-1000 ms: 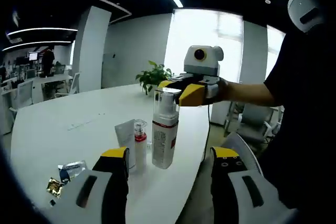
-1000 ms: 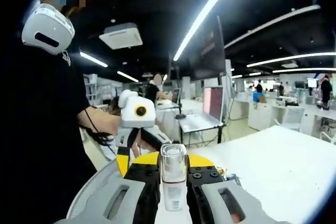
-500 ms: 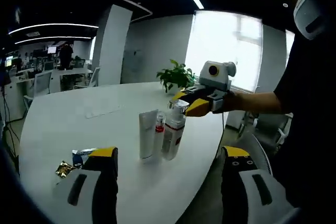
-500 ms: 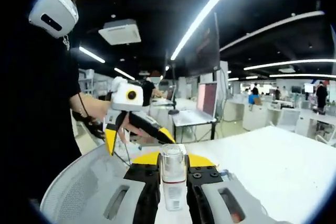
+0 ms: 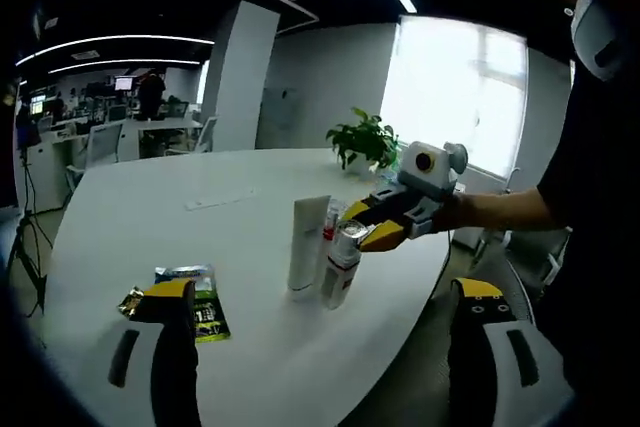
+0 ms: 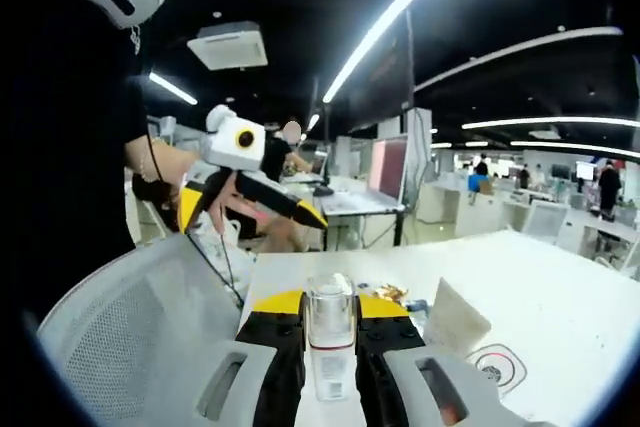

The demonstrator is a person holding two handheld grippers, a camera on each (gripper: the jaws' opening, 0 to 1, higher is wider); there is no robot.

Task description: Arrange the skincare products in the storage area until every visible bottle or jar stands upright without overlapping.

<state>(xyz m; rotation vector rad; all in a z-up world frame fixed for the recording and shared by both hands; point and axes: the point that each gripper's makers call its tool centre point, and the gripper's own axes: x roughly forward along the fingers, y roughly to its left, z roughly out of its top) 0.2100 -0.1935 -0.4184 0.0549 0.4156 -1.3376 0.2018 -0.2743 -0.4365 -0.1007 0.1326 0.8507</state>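
Left gripper view, bottle: the pump bottle [image 5: 342, 265] stood upright on the white surface [image 5: 150, 247], near its edge, white-bodied with a red band and a clear cap.
Left gripper view, neighbours: a white tube [image 5: 307, 245] stood cap-down just beside the pump bottle, with a small red-topped bottle [image 5: 331, 218] behind them, close enough that I could not tell whether they touched.
Left gripper view, sachets: flat packets [image 5: 190, 299] lay well apart from the pump bottle, toward the camera.
Left gripper view, claws: the left claw [image 5: 322, 357] was spread wide, holding nothing; the right claw [image 5: 363, 227] was clamped at the bottle's cap.
Right gripper view, grip: the right claw [image 6: 330, 332] was pinched narrow on the clear cap [image 6: 330, 309].
Right gripper view, other claw: the left claw [image 6: 250, 209] hung beyond the pump bottle, over the chair.
Handling: probably light, rigid plastic, smooth and slippery; tall, so tippy. The cap might pull off, so the body below seemed a safer hold.
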